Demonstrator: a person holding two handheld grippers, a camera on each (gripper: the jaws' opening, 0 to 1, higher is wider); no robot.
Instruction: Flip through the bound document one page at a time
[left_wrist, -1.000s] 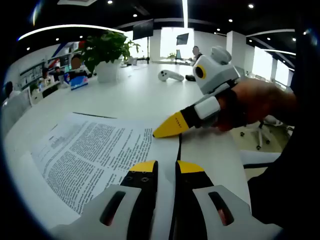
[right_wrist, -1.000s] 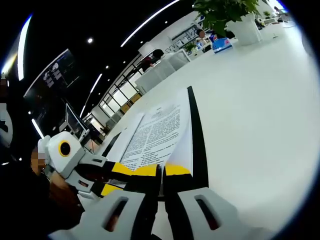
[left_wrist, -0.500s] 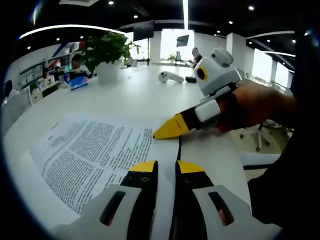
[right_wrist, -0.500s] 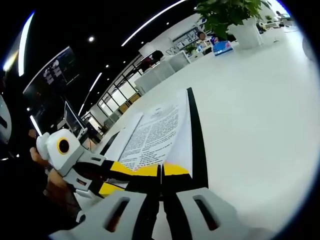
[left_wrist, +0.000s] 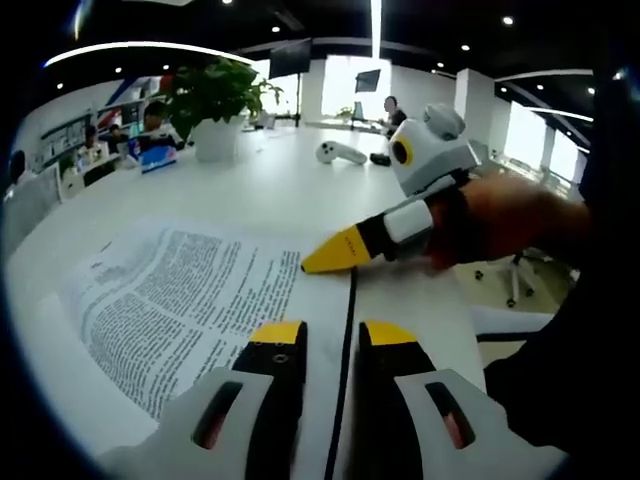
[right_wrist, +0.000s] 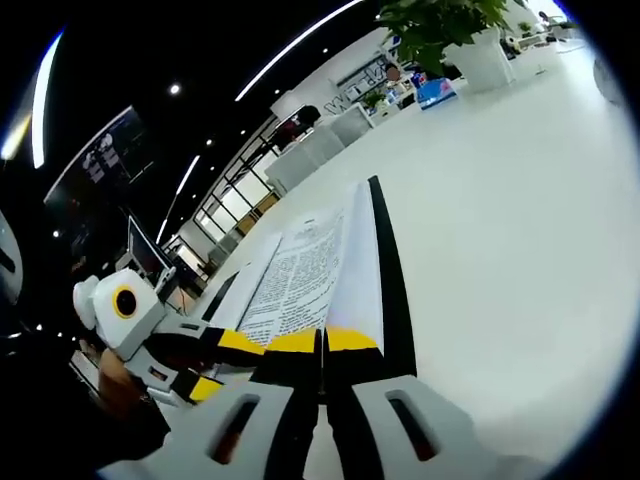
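We held the right gripper (right_wrist: 323, 340), jaws pressed together on a page of the bound document (left_wrist: 180, 295). Our left gripper (left_wrist: 333, 333) hovered slightly spread at lower centre. A potted plant (left_wrist: 215, 105) stood upper left on the white table (left_wrist: 290, 185).

left gripper (left_wrist: 332, 335): white body, slotted black jaws, yellow tips | right gripper (right_wrist: 322, 342): same colours

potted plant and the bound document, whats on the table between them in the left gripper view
Bare white table. In the left gripper view nothing sits between the potted plant and the bound document; the white controller-like object lies off to the side.
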